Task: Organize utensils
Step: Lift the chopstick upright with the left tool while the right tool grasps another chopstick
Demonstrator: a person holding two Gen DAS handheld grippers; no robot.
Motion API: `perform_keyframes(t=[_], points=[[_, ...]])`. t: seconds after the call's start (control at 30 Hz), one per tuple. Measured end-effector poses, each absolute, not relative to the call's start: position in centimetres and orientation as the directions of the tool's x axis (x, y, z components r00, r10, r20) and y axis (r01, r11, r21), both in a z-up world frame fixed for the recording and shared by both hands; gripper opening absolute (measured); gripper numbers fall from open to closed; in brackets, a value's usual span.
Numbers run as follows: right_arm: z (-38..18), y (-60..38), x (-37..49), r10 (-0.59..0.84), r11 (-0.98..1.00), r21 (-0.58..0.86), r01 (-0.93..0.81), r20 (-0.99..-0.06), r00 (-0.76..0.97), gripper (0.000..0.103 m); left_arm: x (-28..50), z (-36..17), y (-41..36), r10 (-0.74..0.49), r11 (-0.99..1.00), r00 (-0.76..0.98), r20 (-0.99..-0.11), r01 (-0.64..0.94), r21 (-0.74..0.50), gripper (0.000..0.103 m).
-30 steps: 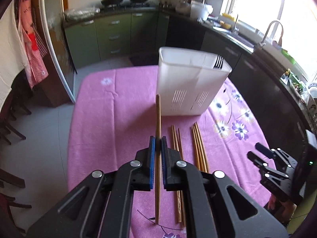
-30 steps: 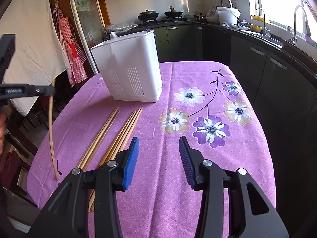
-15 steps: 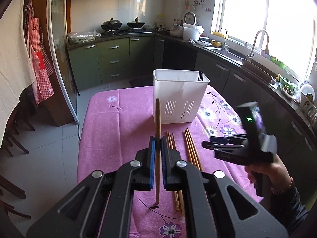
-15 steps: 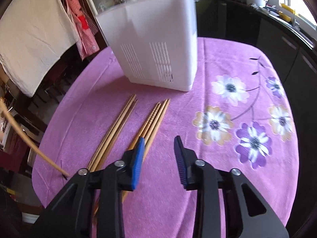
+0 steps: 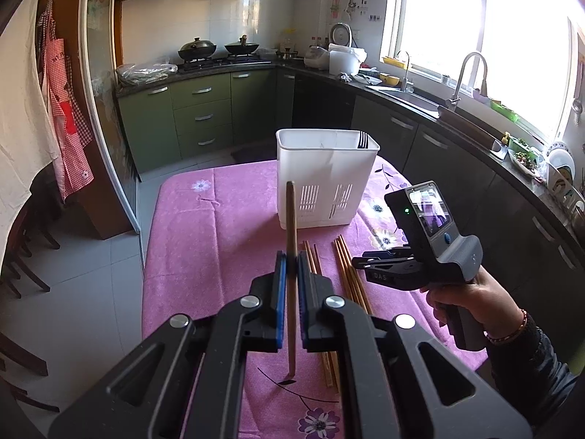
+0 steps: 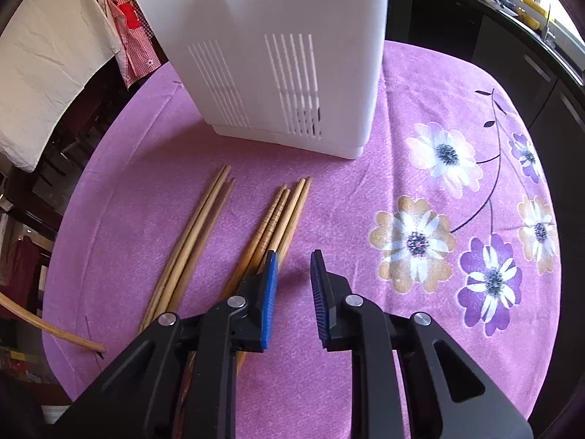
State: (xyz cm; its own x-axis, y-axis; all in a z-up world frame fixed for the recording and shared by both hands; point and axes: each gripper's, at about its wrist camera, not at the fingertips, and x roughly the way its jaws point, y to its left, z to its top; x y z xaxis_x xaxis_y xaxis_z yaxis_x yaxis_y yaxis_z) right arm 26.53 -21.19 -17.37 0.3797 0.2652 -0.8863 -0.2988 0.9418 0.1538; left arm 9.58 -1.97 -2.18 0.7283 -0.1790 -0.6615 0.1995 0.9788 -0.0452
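Left tool clamped on one chopstick, held steep, lower tip near the cloth. Right tool low over the right-hand bundle, jaws closing, nothing between the pads yet; blue left pad sits at the bundle's outer stick.

Best shifted slightly left so a single stick lies between the pads, then pinched near mid-length for balance. Better not to rake the neighbours: round, smooth wood rolls easily on the nap. After that, a tip-down drop into the holder.

Sticks: slim, tapered, tan bamboo or wood, some ringed with grooves near the tips. Left-hand bundle plain. Holder: white, rigid plastic, slotted walls, a fork already inside. Bench covered in fuzzy purple floral fabric.
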Motion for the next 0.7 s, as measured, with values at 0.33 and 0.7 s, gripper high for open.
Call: perform_keyframes(t=[0.33, 0.7], points=[[-17.4, -19.4, 26.9, 0.241, 0.942, 0.123, -0.311, -0.894, 0.378, 0.018, 9.7, -2.1, -2.0, -0.177, 0.978, 0.726, -0.664, 0.205, -0.037, 0.006], [-18.0, -19.2, 27.4, 0.26, 0.935, 0.145, -0.325, -0.903, 0.343, 0.016, 9.8, -2.1, -2.1, -0.179, 0.977, 0.723, -0.667, 0.208, -0.036, 0.006]])
